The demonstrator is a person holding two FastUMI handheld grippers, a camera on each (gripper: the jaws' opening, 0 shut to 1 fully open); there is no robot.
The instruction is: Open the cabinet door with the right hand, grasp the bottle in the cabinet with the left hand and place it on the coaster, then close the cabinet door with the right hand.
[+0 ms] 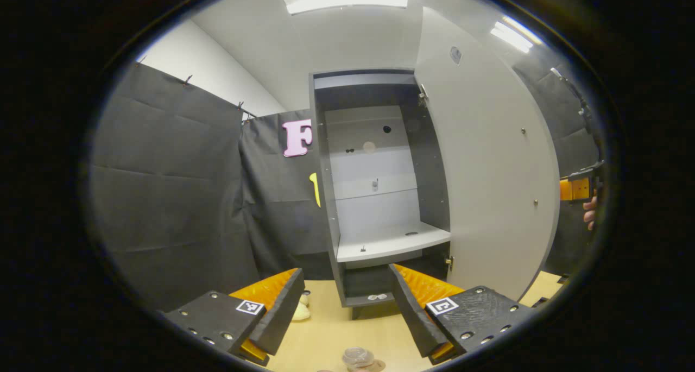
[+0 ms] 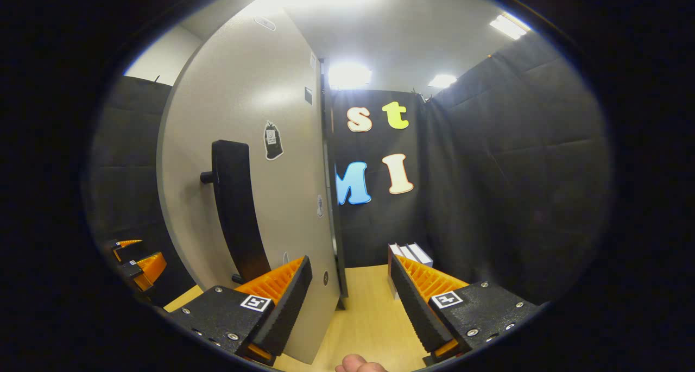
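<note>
The bottle [image 1: 358,357] rests at the bottom centre of the left gripper view, apparently on the coaster. The cabinet door [image 2: 255,160] stands open at frame left. Right gripper [image 2: 347,301], spread wide and empty, should push the door's outer face steadily shut.

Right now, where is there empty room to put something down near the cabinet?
The cabinet's shelf looks bare apart from small fittings. The wooden table between the open door and the white boxes is free too. Close in front of the left gripper it's busier: a clear bottle stands there.
</note>
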